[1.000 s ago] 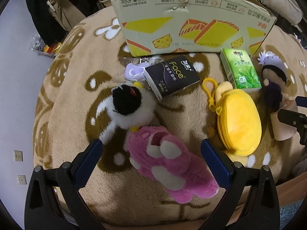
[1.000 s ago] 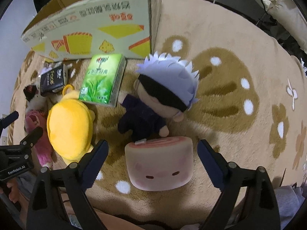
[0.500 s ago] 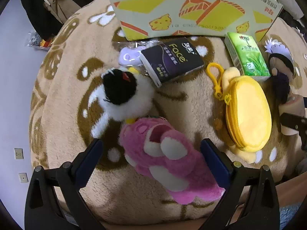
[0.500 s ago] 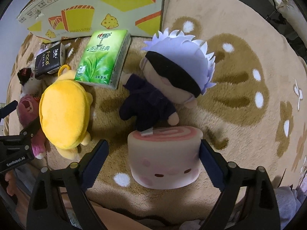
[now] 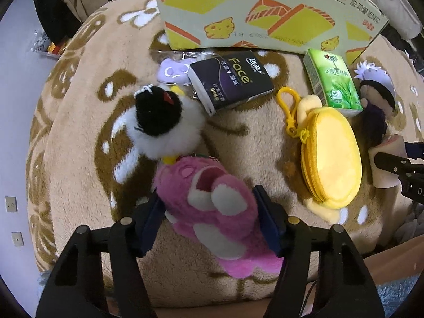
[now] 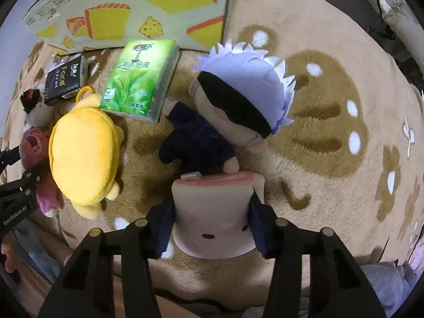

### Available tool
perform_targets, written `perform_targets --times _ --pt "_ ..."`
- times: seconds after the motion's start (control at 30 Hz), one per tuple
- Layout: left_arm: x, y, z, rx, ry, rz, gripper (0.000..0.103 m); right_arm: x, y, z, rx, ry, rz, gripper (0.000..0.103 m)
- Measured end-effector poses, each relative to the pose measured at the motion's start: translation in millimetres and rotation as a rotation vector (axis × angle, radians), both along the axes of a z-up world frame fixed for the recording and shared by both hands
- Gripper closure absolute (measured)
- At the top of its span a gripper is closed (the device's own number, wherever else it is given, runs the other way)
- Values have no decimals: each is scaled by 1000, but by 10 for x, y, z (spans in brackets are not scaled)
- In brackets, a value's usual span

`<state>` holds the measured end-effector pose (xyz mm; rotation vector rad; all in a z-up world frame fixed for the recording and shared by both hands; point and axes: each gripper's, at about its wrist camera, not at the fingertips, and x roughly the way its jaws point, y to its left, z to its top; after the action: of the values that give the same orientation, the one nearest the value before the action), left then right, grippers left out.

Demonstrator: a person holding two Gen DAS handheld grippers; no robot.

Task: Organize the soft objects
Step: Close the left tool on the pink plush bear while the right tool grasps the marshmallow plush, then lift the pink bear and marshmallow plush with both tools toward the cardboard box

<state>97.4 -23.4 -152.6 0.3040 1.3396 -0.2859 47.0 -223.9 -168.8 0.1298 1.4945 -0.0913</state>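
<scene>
Right, both claws are clamped: the left gripper (image 5: 208,206) pinches the pink bear (image 5: 212,206) on the rug (image 6: 331,92), the right gripper (image 6: 212,222) squeezes the roll plush (image 6: 212,212) beside the doll (image 6: 238,100). I'd lift straight, gently; fuzzy pile and squashy foam slip and bulge. The cardboard box (image 5: 265,13) stands behind.

Cardboard box (image 5: 265,13) at blanket (image 5: 79,122) far edge; wall sockets (image 5: 10,204) left.
</scene>
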Motion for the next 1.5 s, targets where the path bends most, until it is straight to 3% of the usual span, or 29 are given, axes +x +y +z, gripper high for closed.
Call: perform_targets --times 0.27,0.3,0.6,0.97,1.13,1.3,1.5 --pt "-54 -28 55 16 -48 -7 41 7 122 166 31 -79 38 55" --pt "-68 -31 71 24 -61 -11 48 -2 129 201 43 -90 45 55" --pt "-52 4 124 20 -74 6 55 -56 350 477 3 -218 133 55" --pt "-191 64 467 -43 -229 33 56 -219 296 933 -2 -407 127 55" --pt "-320 110 732 -88 -361 39 56 -256 245 1077 -13 -496 93 55" --pt "-501 106 1055 -125 -549 11 56 -310 184 1211 2 -576 64 55" --pt "-731 161 1427 -159 -767 17 56 -425 174 1484 -8 -740 43 55"
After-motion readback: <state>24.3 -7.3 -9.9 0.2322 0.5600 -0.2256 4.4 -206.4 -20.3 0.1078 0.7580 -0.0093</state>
